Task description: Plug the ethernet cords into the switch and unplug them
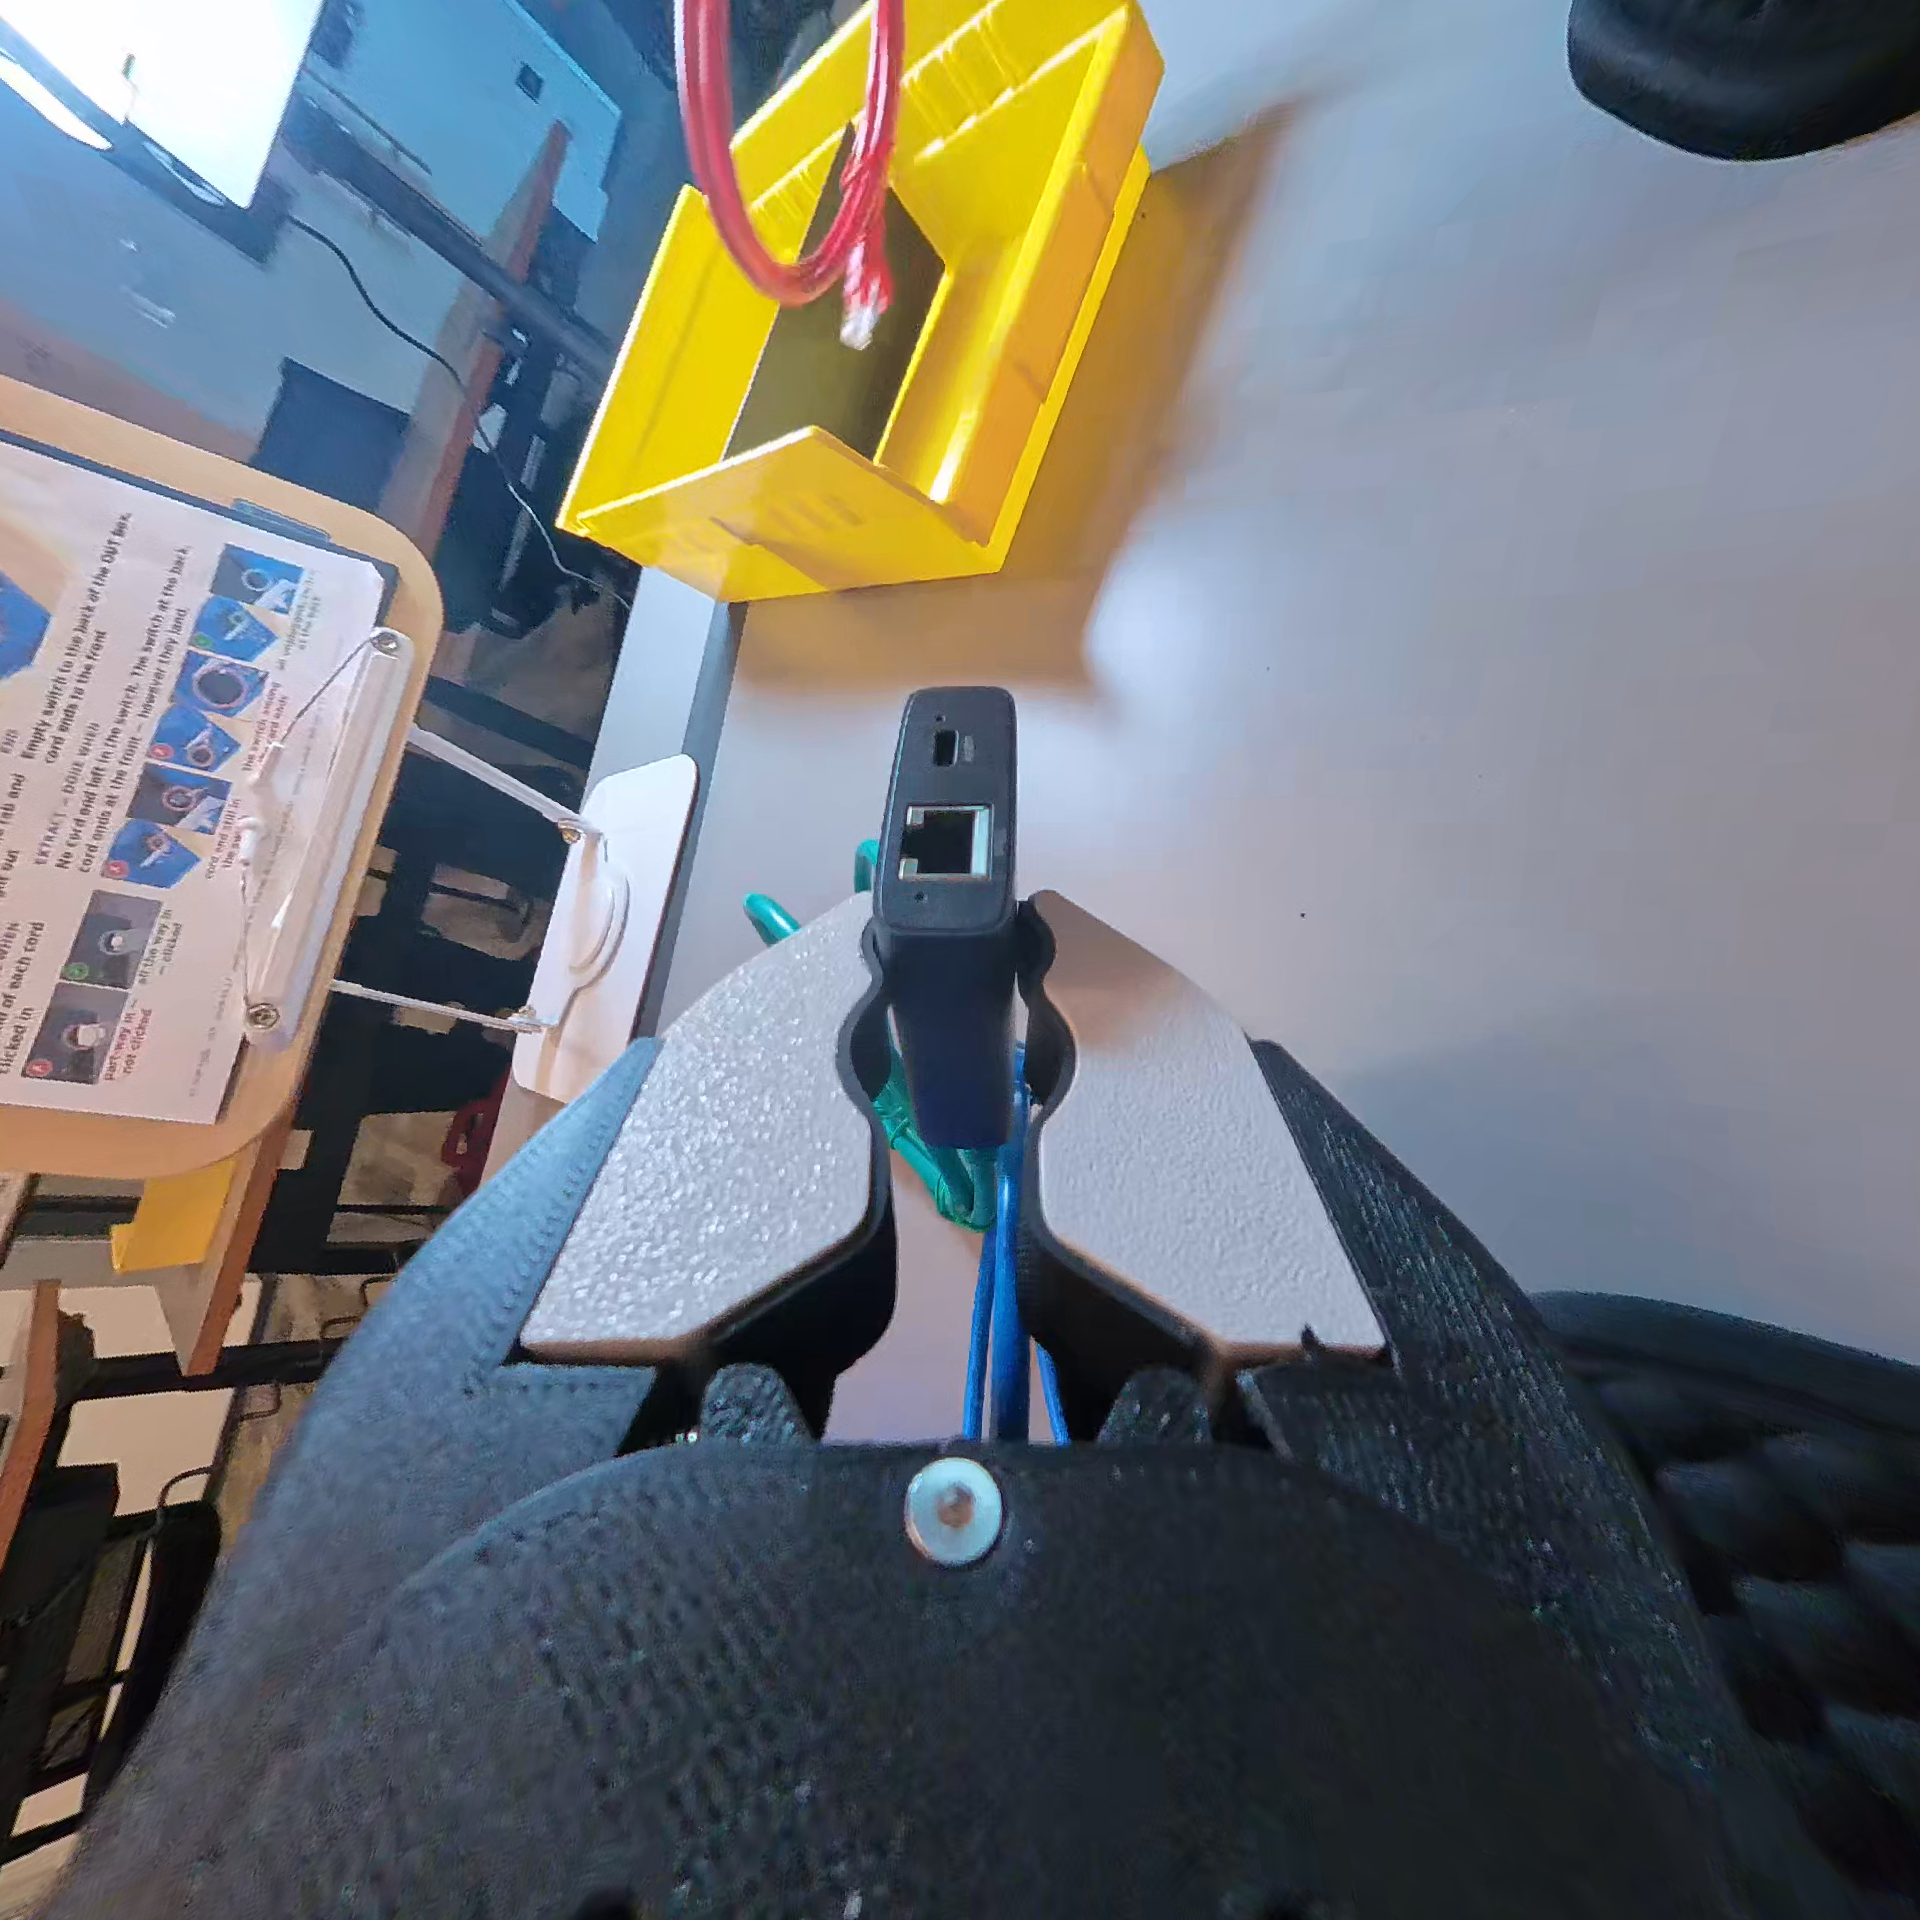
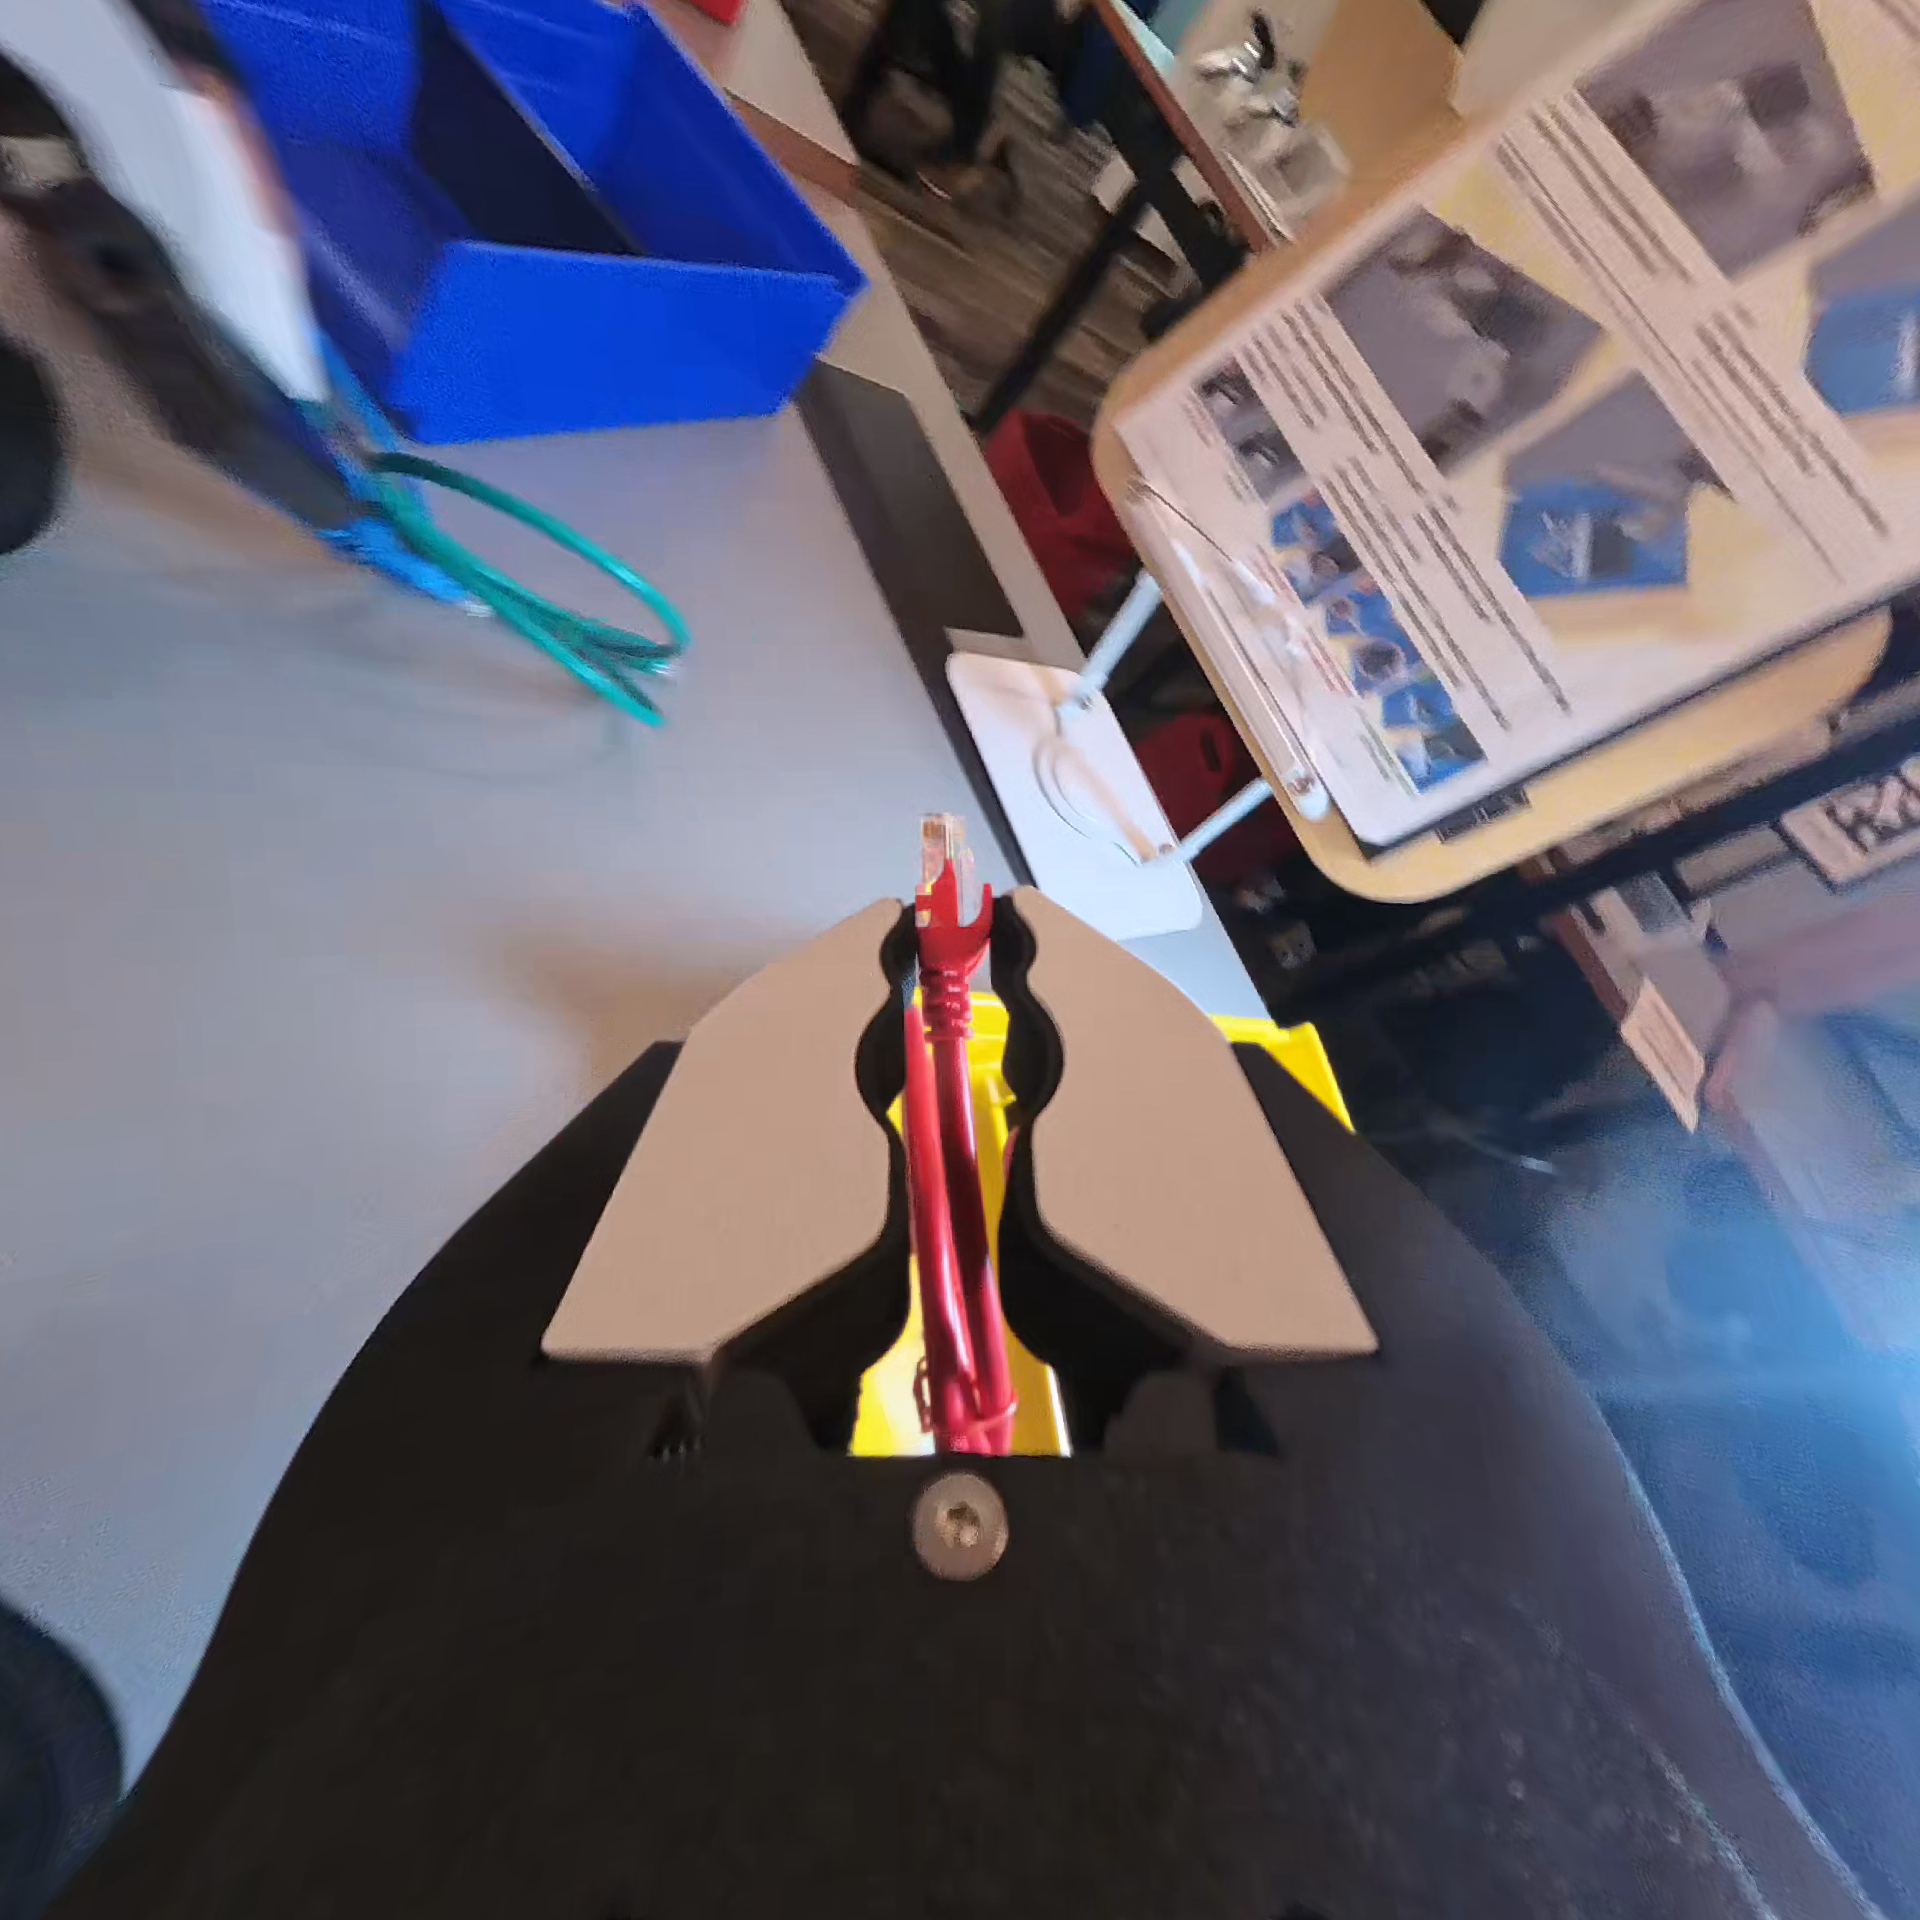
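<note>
My left gripper [image 1: 948, 914] is shut on a small black switch [image 1: 943, 831], held above the grey table with an empty ethernet port facing away. A green cord [image 1: 925, 1153] and a blue cord [image 1: 997, 1299] hang from its underside. My right gripper [image 2: 951, 909] is shut on the red ethernet cord [image 2: 951, 1091] just behind its clear plug [image 2: 940, 842], which points forward. In the left wrist view the red cord [image 1: 868, 187] hangs above the yellow bin [image 1: 883, 322]. In the right wrist view the switch is a blurred dark shape at the left, with the green cord [image 2: 561, 613] looping from it.
A blue bin [image 2: 582, 249] stands at the far end of the table. The yellow bin [image 2: 1288, 1070] lies under my right gripper. A wooden board with an instruction sheet [image 1: 156, 790] on a white stand [image 1: 613, 914] sits at the table edge. Bare grey tabletop [image 1: 1455, 727] lies between the bins. About 25 cm separates my left fingertips from my right.
</note>
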